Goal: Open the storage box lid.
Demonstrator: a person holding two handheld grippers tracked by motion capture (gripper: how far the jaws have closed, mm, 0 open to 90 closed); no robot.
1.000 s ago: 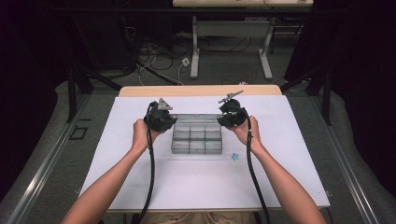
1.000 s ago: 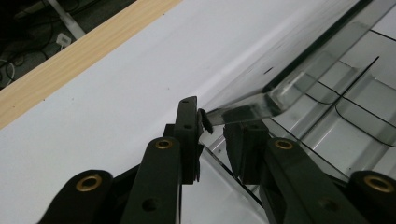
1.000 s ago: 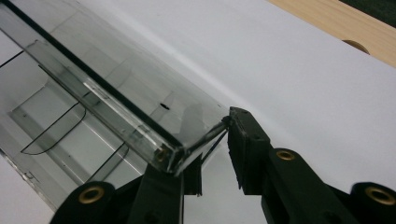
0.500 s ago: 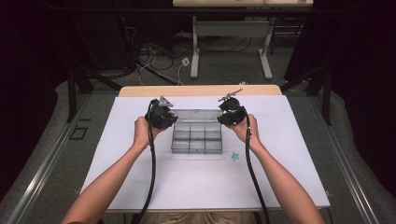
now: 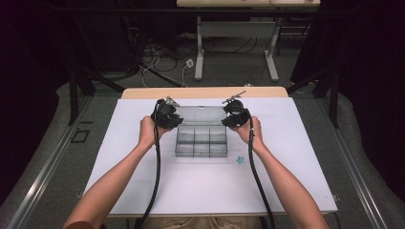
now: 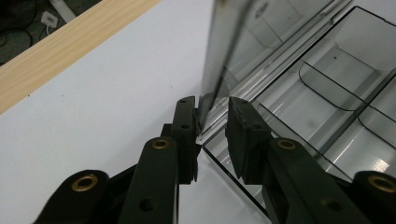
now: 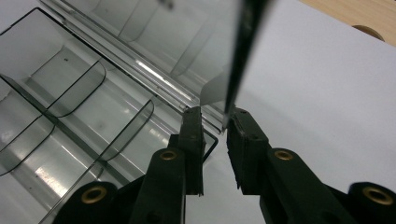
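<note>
While the clear compartment box (image 5: 200, 142) sits mid-tabletop (image 5: 143, 181), its lid (image 5: 201, 115) stands roughly upright, left gripper (image 6: 212, 116) and right gripper (image 7: 217, 121) each clamped on a lid edge. Compartments look empty; whether the lid is opening or closing, can't tell.

Dark room, cables (image 5: 157, 59) on floor (image 5: 110, 102)

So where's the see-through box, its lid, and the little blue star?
clear box (image 5: 200, 143), high view, on its divided compartments.
lid (image 5: 200, 116), high view, on the raised clear panel.
blue star (image 5: 240, 160), high view, on its middle, on the white mat.
</note>
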